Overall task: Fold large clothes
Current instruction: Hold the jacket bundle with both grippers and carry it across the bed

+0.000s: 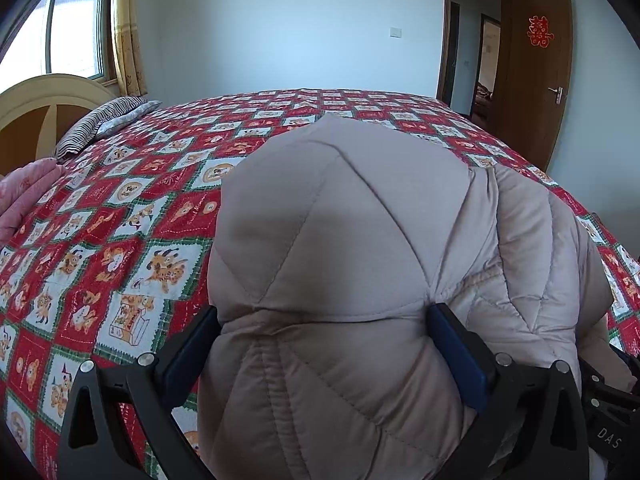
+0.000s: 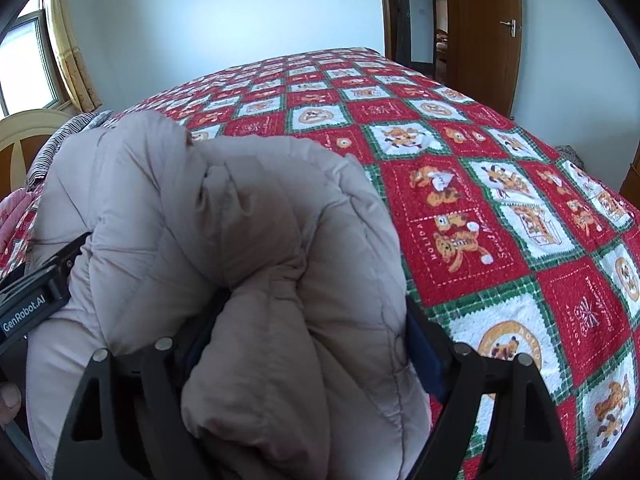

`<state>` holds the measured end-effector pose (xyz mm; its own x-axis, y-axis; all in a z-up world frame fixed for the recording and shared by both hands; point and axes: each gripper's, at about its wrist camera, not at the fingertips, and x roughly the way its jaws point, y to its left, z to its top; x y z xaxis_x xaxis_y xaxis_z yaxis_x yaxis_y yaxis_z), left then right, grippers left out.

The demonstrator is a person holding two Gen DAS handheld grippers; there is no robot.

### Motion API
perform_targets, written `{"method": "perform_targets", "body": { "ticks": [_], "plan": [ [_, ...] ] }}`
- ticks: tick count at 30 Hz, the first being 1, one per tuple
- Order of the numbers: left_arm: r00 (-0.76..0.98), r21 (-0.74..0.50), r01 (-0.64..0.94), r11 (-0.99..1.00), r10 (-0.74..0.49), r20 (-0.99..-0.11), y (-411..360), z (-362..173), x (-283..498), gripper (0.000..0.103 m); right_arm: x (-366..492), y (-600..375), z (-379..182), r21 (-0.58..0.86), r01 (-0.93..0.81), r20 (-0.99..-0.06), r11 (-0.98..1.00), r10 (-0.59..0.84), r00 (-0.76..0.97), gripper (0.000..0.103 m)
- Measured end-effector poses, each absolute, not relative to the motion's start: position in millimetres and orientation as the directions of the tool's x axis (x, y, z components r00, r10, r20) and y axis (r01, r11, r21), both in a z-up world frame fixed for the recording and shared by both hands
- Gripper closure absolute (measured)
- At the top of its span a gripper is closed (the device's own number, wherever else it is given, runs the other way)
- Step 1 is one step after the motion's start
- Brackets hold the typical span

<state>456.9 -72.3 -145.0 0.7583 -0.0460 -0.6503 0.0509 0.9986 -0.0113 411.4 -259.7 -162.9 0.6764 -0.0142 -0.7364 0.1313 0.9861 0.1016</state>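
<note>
Beige quilted coat (image 1: 360,240) bunched thick between both grippers, above the red patchwork bed (image 1: 120,240). Left gripper (image 1: 320,316) spread wide, pads pressed into a fat puffed fold; right gripper (image 2: 304,320) likewise wide, clamped on a rolled wad. Bulk of coat ahead of and between the two, long axis running from one gripper to the other. Judged next: lowering onto bed beyond the coat.

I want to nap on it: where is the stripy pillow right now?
In the left wrist view the striped pillow lies at the far left of the bed, by the cream headboard under the window, just beyond a pink blanket.
</note>
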Motion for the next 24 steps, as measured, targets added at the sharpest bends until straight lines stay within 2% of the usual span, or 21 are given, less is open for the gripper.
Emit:
{"method": "perform_targets", "body": {
  "ticks": [20,24],
  "plan": [
    [0.734,0.018,0.049,0.999,-0.024,-0.678,-78.6,-153.4,464.0,0.001,417.5,-259.6,-167.7,0.100,0.137,-0.759,0.985,-0.014,0.651,0.017],
    [0.733,0.018,0.048,0.999,-0.023,-0.680,-79.2,-154.0,464.9,0.001,420.9,-265.2,-172.2,0.139,0.135,-0.766,0.981,0.020,0.643,0.015]
  ]
}}
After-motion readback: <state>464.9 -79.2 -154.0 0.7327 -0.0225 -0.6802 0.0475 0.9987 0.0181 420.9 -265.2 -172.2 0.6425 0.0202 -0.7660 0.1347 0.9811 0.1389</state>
